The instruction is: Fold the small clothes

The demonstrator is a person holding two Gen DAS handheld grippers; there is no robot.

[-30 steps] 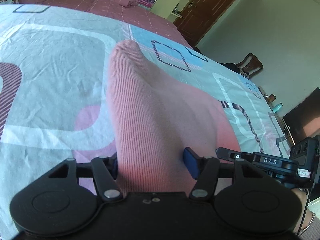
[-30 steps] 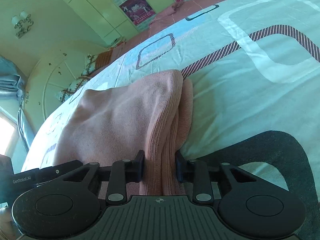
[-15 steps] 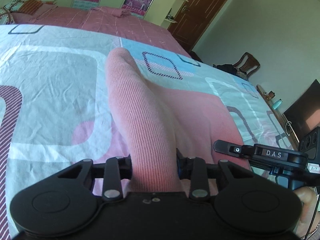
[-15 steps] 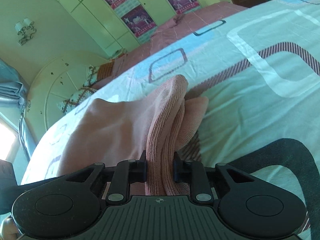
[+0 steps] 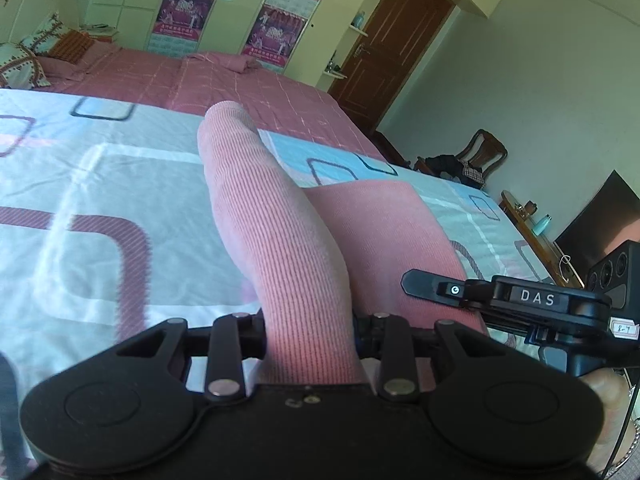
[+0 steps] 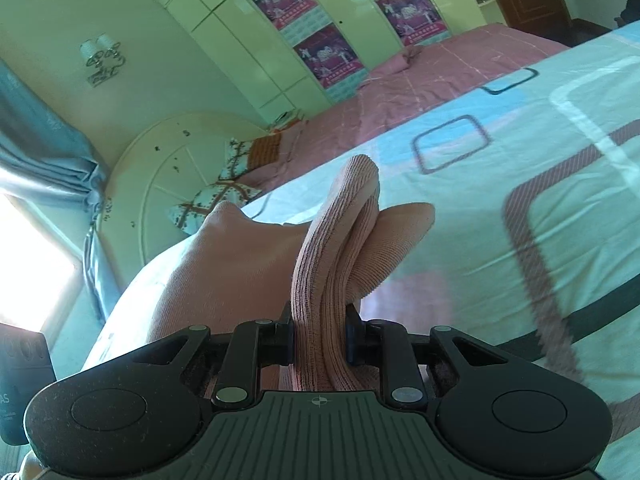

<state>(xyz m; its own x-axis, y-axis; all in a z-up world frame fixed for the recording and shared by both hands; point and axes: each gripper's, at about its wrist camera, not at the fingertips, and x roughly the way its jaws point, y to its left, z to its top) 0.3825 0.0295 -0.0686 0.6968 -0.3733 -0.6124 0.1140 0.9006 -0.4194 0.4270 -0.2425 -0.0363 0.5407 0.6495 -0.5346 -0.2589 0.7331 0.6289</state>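
Pink ribbed garment — one bunched edge pinched in each gripper, left and right.

Daylight pours in from the window at my right view's left edge, blown out to pure white there. The room is bright, with a greenish cast on the cupboards. My right claw sits dark against it. The bedsheet smears with motion blur in both views. Fisheye bending curves walls, and black corners vignette each frame.
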